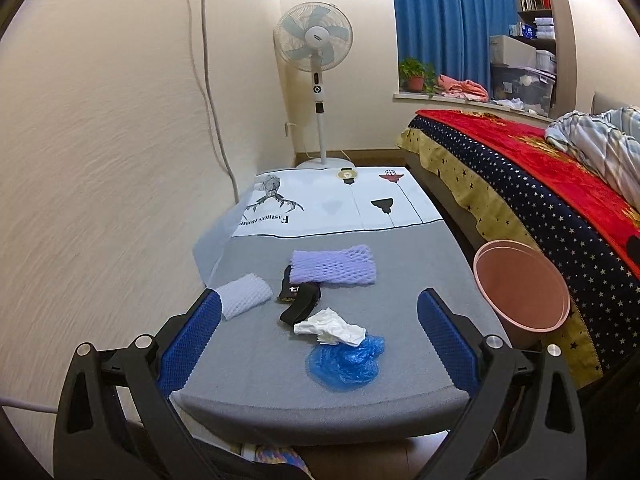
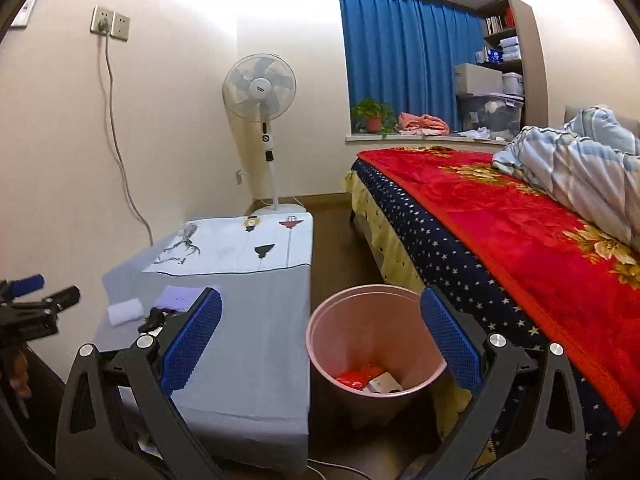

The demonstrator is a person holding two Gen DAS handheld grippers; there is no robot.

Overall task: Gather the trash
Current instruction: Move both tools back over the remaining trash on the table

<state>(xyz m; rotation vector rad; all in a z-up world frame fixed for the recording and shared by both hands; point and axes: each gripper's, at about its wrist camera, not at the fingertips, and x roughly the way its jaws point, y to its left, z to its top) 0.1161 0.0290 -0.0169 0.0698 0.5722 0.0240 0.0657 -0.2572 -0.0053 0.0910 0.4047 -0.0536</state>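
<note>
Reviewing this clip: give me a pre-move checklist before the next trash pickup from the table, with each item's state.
1. Left gripper open, empty: ok.
2. Right gripper open, empty: ok.
3. White tissue unobstructed on top, overlapping the blue plastic bag: ok.
4. Pink bin upright beside the table, mouth open: ok.
5. Bin has room: ok, only a few items at the bottom.
6. Black wrapper free: not ok, partly under purple foam net.

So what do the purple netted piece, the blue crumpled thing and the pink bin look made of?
Purple netted piece: soft foam mesh, matte, judging by its open diamond holes. Blue crumpled thing: thin plastic film, translucent and slightly glossy, wrinkled; what it is I cannot tell. Pink bin: probably rigid plastic, with smooth walls and an even rim.
</note>
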